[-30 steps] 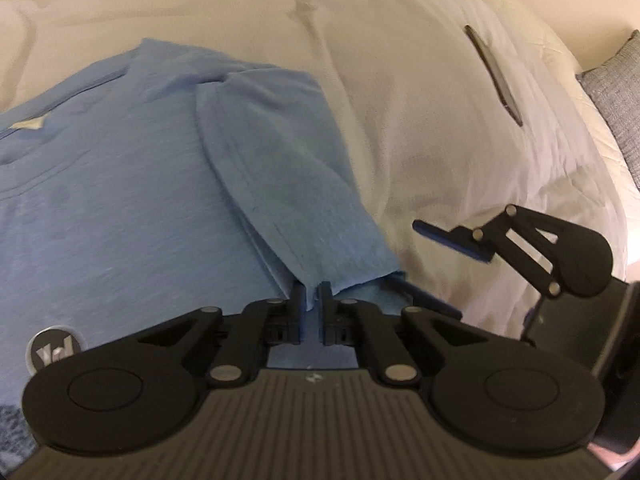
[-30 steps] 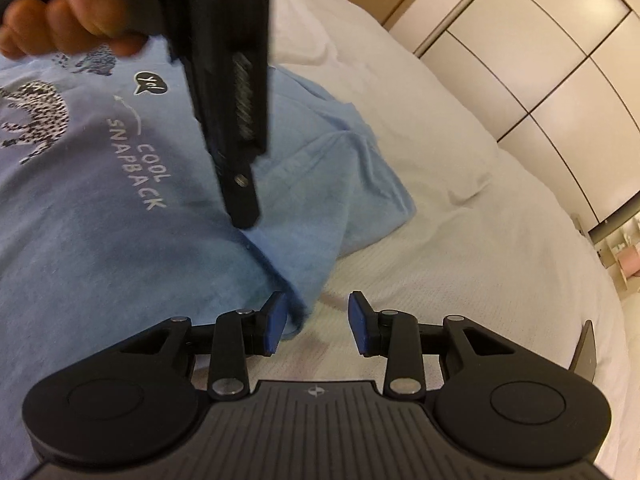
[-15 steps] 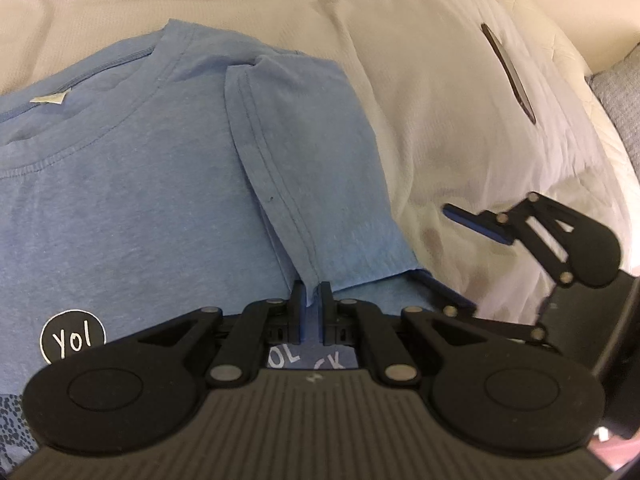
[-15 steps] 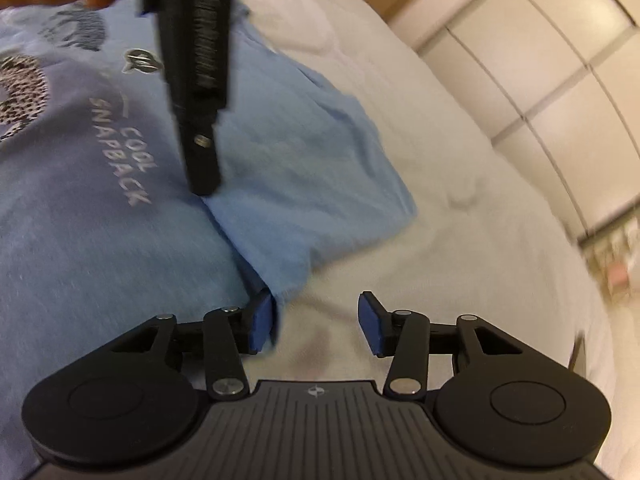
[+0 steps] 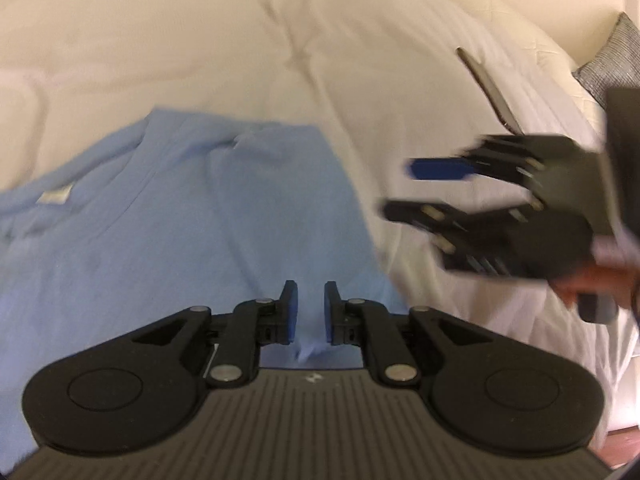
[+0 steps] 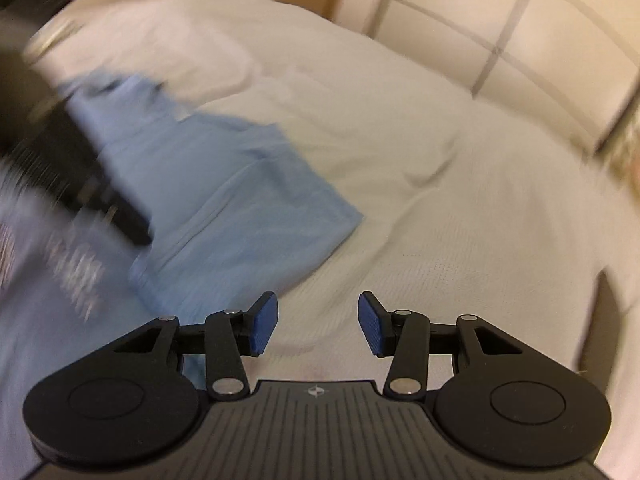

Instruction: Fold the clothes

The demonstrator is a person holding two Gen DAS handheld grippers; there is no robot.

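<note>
Both grippers unloaded, blue T-shirt flat on the bed.
Left gripper [image 5: 307, 312]: jaws slightly parted above the folded sleeve [image 5: 280, 184], gripping nothing. Right gripper [image 6: 318, 328]: jaws spread wide over the white duvet [image 6: 440, 184], beside the T-shirt [image 6: 224, 208]. Both views motion-blurred.

Counts: one light-blue T-shirt [image 5: 168, 216] lying on one white duvet [image 5: 248, 48]. Two handheld grippers: left gripper [image 5: 307, 312], right gripper [image 6: 317, 328] (each with two blue-padded fingers). One grey cushion [image 5: 612, 60] at the edge. One dark flat object [image 5: 490, 88], unidentifiable.
</note>
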